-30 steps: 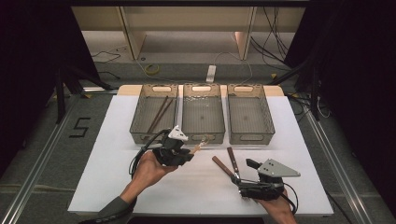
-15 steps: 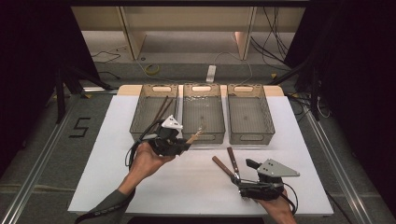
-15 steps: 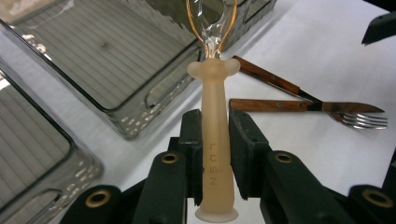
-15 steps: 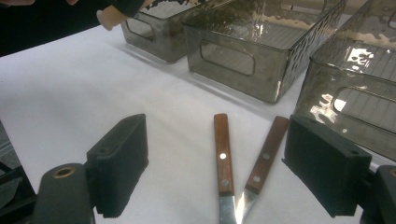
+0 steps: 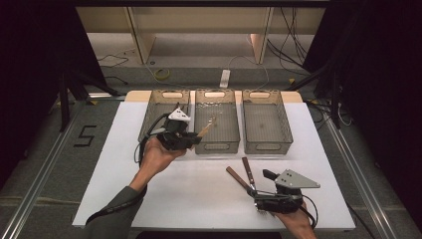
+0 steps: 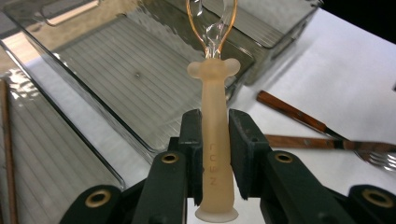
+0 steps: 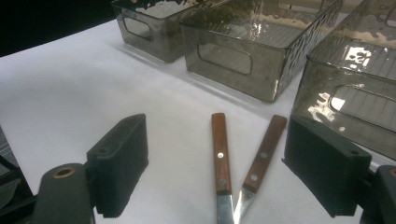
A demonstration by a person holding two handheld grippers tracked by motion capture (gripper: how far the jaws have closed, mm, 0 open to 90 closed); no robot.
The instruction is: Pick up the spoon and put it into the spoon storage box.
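My left gripper is shut on the pale, translucent handle of a small spoon, held in the air at the near left corner of the middle bin. In the left gripper view the handle stands upright between my left gripper's pads, its clear orange-rimmed head over the bin. My right gripper rests on the white table near the front edge, open. Two wood-handled utensils lie between its jaws, and in the right gripper view their handles lie untouched inside my right gripper.
Three smoky clear bins stand in a row at the far side of the white table. The left bin holds thin brown sticks; the right bin looks bare. A fork head lies by the wooden handles.
My left hand has carried the spoon up and away from the person, from the open table toward the middle bin. The right gripper and the wood-handled utensils have stayed put.
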